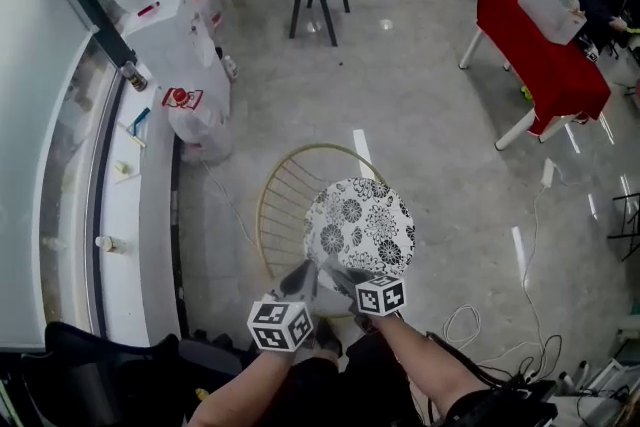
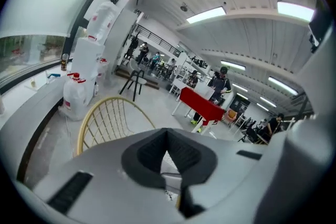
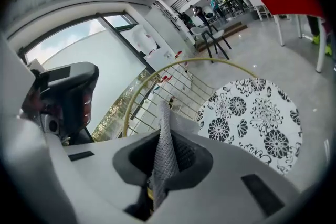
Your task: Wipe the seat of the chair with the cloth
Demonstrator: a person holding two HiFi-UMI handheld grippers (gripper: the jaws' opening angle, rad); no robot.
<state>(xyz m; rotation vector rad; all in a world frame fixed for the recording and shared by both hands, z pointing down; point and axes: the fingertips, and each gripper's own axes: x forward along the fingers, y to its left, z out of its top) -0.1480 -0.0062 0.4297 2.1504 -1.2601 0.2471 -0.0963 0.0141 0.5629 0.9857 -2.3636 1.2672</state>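
A pale polished stone floor [image 1: 420, 115] fills most of the head view, with a long table draped in red cloth [image 1: 540, 55] off at the upper right and a stack of white plastic sacks [image 1: 190, 65] against the window wall on the left. Just ahead of the person stands a chair with a curved gold wire back [image 1: 285, 195] and a round seat printed with black-and-white flowers [image 1: 358, 227]. Both tools hang over the seat's near edge, close together. The left gripper [image 2: 168, 136] has its dark pads meeting at the tips, with nothing sticking out past them. The right gripper [image 3: 169, 157] is clamped on a grey mesh cloth [image 3: 164, 123], which stands up from between its jaws as a narrow fold above the seat's near rim.
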